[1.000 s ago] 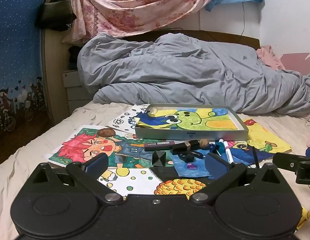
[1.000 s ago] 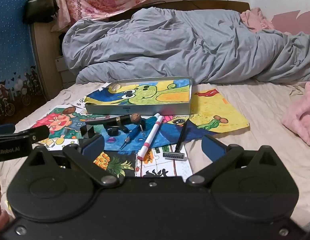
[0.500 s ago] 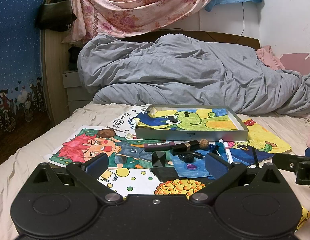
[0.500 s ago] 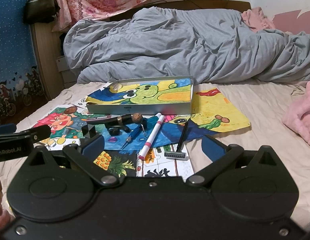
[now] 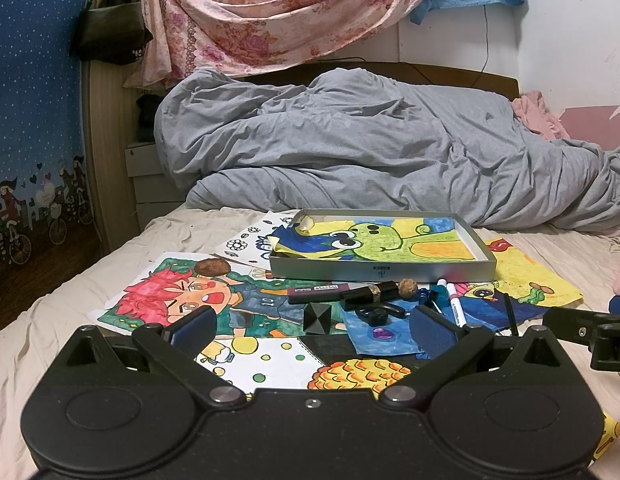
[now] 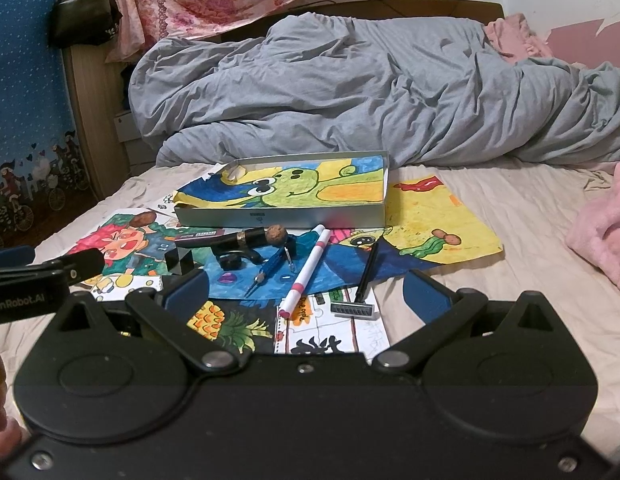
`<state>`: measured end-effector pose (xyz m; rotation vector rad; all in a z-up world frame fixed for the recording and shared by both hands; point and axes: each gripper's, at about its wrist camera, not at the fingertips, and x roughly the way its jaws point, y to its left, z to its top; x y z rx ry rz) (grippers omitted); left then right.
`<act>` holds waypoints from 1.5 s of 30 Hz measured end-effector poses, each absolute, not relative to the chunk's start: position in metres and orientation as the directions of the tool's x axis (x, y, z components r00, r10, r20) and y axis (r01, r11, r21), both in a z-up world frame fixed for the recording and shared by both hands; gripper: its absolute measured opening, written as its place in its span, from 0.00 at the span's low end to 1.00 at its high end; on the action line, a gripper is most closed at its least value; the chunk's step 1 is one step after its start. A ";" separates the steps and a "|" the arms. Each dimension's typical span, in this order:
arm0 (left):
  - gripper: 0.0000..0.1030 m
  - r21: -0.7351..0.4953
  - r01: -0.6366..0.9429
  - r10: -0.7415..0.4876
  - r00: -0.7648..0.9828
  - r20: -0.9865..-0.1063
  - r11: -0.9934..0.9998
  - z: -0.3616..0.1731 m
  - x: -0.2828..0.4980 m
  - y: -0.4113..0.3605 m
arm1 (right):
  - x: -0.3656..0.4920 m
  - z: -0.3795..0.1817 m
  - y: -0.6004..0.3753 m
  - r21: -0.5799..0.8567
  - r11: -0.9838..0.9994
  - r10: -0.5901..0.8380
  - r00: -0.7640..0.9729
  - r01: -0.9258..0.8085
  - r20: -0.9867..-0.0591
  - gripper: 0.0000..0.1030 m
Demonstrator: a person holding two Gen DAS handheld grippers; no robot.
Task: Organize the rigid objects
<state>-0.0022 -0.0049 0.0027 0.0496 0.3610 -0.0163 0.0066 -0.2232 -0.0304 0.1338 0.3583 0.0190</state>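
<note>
Left wrist view: my left gripper [image 5: 310, 330] hangs low over the drawings, jaws spread wide, nothing between the pads. Ahead sits the silver tray [image 5: 383, 270] on the bed, lined with a green frog drawing, no objects in it yet. The things to sort lie just in front of its near wall: purple marker [image 5: 315, 293], black tube [image 5: 369, 294], walnut [image 5: 407, 288], black cube [image 5: 317, 318] nearest my fingers, black clip [image 5: 379, 314]. A second brown nut [image 5: 212, 267] sits well off to the left on the red-haired drawing. My right gripper's finger pokes in at the right edge.

I judge this as the very start: approach, no pick made. Next move calls for choosing one piece, probably the cube, dropping the jaws around it and closing.

Right wrist view: my right gripper [image 6: 308, 294] is also wide open and empty. This view shows what the left one mostly hides behind its finger: the full white-and-pink marker [image 6: 308, 270], blue pen [image 6: 272, 266], and a black-handled razor [image 6: 359, 290] with its head lying on the puzzle sheet, close to my jaws. The pink blanket [image 6: 601, 236] is on the right. The razor or marker looks like the right side's natural first grab; the thin handle needs a low, flat closing against soft bedding. The far-left nut is barely visible here.
</note>
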 end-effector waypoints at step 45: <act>0.99 0.050 0.023 -0.004 0.938 -0.347 0.998 0.003 -0.003 -0.006 | 0.008 -0.031 -0.224 0.133 0.991 0.036 0.936 0.012 -0.351 1.00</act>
